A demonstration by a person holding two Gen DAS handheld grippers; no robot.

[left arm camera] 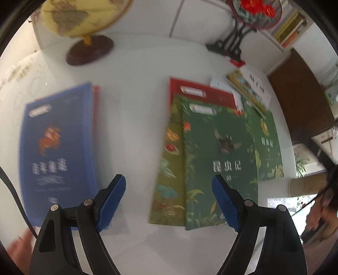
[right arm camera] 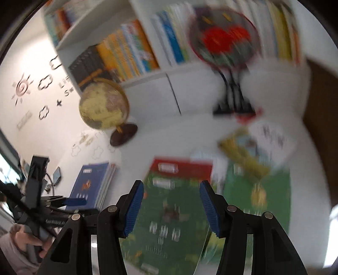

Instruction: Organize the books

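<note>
A blue book (left arm camera: 57, 148) lies on top of a red one at the left of the white table (left arm camera: 135, 118). To its right is a loose pile: a dark green book (left arm camera: 215, 152) over an olive-green one (left arm camera: 169, 160) and a red book (left arm camera: 200, 91), with another green book (left arm camera: 268, 139) beside them. My left gripper (left arm camera: 169, 179) hangs open above bare table between the blue book and the pile, holding nothing. My right gripper (right arm camera: 171, 186) hovers half open over the green book (right arm camera: 169, 211), with nothing between its pads. The left gripper (right arm camera: 74, 202) shows at the left of the right wrist view, above the blue book (right arm camera: 88, 184).
A yellow globe (left arm camera: 84, 19) on a dark base and a red round ornament (left arm camera: 253, 12) on a black stand are at the back of the table. A small yellow-green book (left arm camera: 243, 88) and a white booklet (left arm camera: 257, 84) lie at the back right. Shelves (right arm camera: 131, 48) full of upright books rise behind.
</note>
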